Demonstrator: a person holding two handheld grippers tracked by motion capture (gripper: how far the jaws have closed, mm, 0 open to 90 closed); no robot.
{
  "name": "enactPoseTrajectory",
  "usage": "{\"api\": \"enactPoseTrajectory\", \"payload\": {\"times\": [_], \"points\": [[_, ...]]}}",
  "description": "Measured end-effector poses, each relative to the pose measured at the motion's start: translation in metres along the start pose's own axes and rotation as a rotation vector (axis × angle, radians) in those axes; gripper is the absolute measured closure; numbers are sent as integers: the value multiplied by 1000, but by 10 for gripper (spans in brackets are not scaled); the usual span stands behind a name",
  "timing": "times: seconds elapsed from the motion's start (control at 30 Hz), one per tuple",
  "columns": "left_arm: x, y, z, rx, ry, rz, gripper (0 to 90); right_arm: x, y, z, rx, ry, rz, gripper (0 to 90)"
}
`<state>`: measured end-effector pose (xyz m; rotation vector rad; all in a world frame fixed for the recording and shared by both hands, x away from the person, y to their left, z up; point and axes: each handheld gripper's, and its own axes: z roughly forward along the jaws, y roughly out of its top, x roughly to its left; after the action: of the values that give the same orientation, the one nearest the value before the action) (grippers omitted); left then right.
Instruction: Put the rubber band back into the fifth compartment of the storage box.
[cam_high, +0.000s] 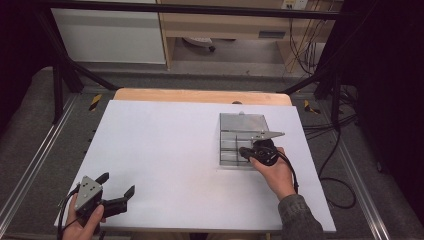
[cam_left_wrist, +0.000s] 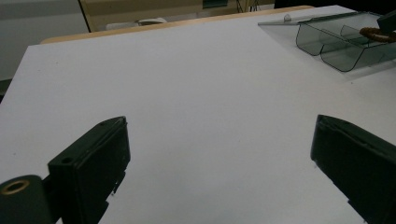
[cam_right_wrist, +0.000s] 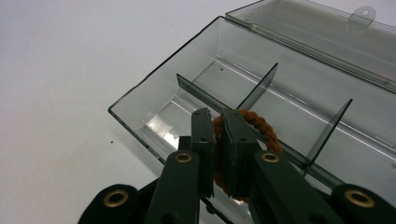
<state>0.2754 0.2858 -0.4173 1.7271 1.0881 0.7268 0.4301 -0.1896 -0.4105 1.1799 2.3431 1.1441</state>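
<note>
The white table (cam_high: 165, 160) lies bare across its whole left and middle — wide room there. The left gripper (cam_high: 118, 190) sits at the near left corner, close to the front edge, its fingers (cam_left_wrist: 93, 163) spread wide with nothing between them. Toward the far right stands a clear smoky divided organizer box (cam_right_wrist: 154, 107), its lid (cam_right_wrist: 317, 32) thrown open on the far side, well in from the table's right edge. The right gripper (cam_right_wrist: 218, 135) reaches over the box's near wall, fingers clenched on a brown braided hair tie (cam_right_wrist: 261, 126) — the loop hangs over a near compartment, beside a divider.
</note>
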Motion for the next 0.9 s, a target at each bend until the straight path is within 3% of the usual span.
{"api": "enactPoseTrajectory", "payload": {"times": [0.67, 0.9], "points": [[0, 0, 0, 0, -1, -1, 48, -1, -6, 6, 19, -7, 6, 840], [0, 0, 0, 0, -3, 2, 49, -1, -7, 8, 36, -35, -2, 838]]}}
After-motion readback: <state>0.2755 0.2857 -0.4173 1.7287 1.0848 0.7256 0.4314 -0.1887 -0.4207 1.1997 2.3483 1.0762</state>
